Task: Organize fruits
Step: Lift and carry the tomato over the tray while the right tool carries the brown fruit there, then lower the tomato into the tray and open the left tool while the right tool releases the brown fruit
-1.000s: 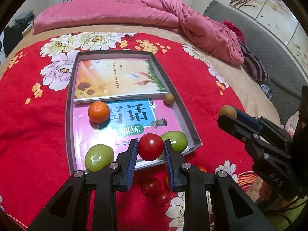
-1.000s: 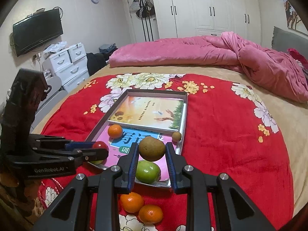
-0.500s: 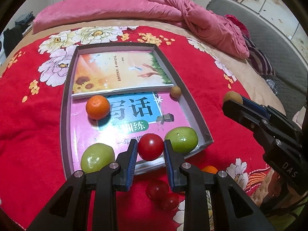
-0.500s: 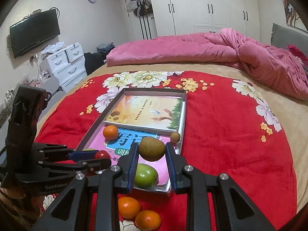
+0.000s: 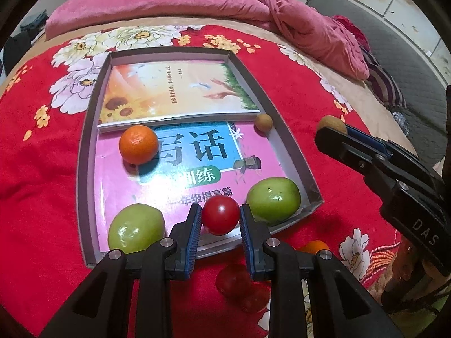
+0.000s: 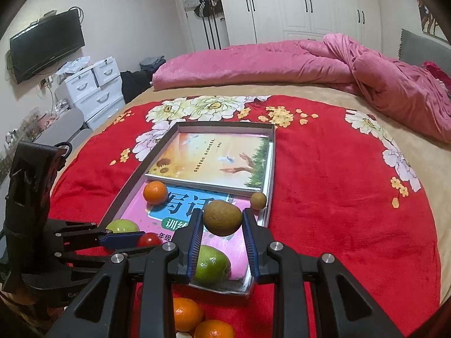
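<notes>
My left gripper (image 5: 220,216) is shut on a red tomato (image 5: 220,215), held over the near edge of the grey tray (image 5: 84,152). My right gripper (image 6: 222,219) is shut on a brown kiwi (image 6: 222,217), held above the tray's near right part (image 6: 269,169). In the tray lie an orange (image 5: 138,144), two green apples (image 5: 136,228) (image 5: 273,196) and a small brown fruit (image 5: 263,122), on top of two books (image 5: 174,95). The right gripper shows at the right of the left wrist view (image 5: 332,129); the left gripper shows at the left of the right wrist view (image 6: 146,239).
On the red flowered blanket (image 5: 39,186) in front of the tray lie two red tomatoes (image 5: 234,281) and two oranges (image 6: 187,314) (image 6: 214,329). A pink duvet (image 6: 282,62) lies at the far end of the bed. White drawers (image 6: 93,87) stand at the left.
Both grippers have moved forward and slightly lower toward the tray, each still holding its fruit. The fruits in the tray have not moved.
</notes>
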### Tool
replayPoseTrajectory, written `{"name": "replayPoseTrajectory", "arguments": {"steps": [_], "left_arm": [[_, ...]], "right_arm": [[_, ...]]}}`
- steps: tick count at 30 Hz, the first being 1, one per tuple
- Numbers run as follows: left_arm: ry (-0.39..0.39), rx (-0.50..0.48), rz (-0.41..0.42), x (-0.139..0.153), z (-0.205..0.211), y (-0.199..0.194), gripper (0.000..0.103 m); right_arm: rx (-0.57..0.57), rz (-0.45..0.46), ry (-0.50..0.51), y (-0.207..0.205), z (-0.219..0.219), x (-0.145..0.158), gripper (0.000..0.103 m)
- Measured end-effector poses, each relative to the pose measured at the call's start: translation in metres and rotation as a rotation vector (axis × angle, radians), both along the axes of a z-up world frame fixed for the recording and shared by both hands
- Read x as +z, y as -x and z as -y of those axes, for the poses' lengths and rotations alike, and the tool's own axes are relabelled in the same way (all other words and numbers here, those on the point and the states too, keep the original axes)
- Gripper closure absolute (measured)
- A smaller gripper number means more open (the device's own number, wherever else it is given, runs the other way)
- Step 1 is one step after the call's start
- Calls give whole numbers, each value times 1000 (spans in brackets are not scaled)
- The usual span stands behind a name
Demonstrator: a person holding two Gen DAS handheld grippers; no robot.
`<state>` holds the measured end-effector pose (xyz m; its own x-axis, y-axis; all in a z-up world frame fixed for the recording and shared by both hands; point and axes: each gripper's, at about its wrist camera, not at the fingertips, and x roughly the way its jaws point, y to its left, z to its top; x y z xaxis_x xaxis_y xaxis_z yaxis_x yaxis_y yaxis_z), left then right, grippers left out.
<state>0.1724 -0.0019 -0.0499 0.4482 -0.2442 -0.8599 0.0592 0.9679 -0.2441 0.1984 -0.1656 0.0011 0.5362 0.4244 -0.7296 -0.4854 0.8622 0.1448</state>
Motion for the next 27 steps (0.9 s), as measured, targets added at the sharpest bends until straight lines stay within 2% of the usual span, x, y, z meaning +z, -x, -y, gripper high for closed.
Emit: {"name": "replayPoseTrajectory", "arguments": {"steps": [11,27], "left_arm": [[0,1,-21,-9,1,-2,75],[-5,8,-36,-15,-1,-2,75]], "right_arm": [[22,-37,40,-12,-13,-19,74],[49,-142,111,-30,-33,-50,74]]}}
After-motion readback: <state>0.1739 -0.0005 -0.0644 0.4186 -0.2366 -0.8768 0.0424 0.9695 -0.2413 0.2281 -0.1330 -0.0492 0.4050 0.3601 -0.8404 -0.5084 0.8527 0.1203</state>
